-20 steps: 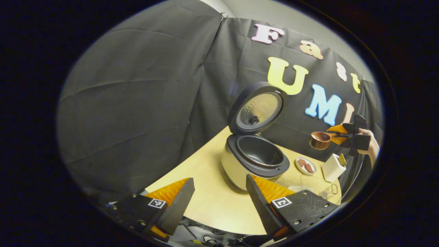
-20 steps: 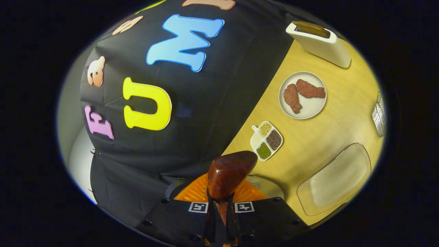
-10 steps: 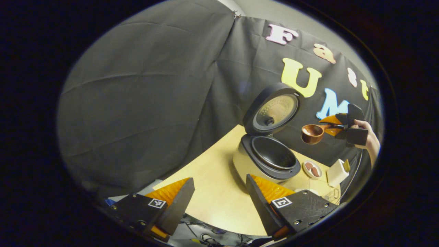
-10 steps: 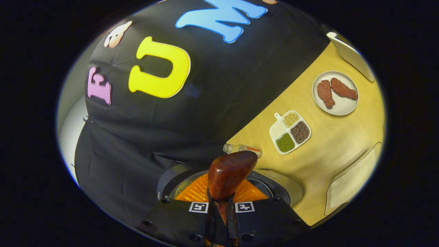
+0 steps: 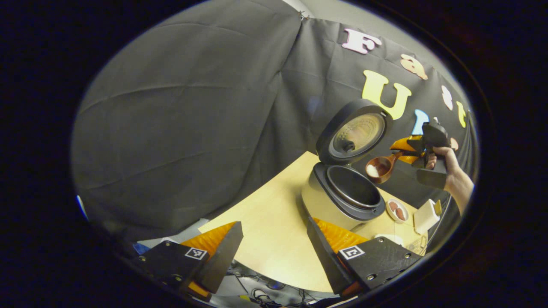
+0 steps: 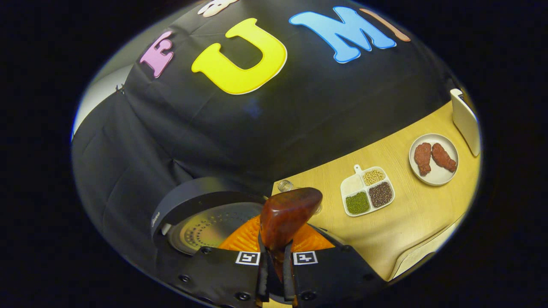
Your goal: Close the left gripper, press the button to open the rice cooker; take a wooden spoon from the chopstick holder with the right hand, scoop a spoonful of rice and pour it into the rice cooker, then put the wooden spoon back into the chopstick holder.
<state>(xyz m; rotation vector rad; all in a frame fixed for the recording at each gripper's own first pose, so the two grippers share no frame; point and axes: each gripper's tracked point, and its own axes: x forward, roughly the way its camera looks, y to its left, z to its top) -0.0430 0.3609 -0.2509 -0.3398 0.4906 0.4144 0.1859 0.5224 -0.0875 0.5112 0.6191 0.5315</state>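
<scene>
Your right tool (image 6: pixel 274 273) is clamped on the handle of the wooden spoon (image 6: pixel 287 216), both fingers pressing it between them. In the right gripper view you see the spoon's glossy, reddish-brown rounded bowl from behind, so its contents are hidden there. In the left gripper view the same spoon (image 5: pixel 379 167) hangs in the air just beside the raised lid, above the far edge of the pot, and a small pale heap of rice shows inside its round bowl. A hand (image 5: pixel 449 169) holds that tool (image 5: pixel 409 147) from the right.

The rice cooker (image 5: pixel 342 199) stands open on the tabletop (image 5: pixel 274 248): a rounded cream body, a dark rim, a smooth dark inner pot, and a round lid tipped up behind with a dull metal plate dotted with tiny holes.

Your left tool (image 5: pixel 272 252) is open, its two wedge-shaped fingers well apart and gripping nothing, low over the near edge of the tabletop.

The tabletop is pale wood with a fine grain and a curved front edge. Wrinkled black cloth walls it in. On it lie a white four-part dish of grains (image 6: pixel 367 190), a round white plate with two brown pieces (image 6: pixel 433 159), and the white chopstick holder (image 6: pixel 466 122), cut off at the edge. A small clear jar (image 6: pixel 284 185) is half hidden behind the spoon. Below the tabletop, cables are hard to make out.
</scene>
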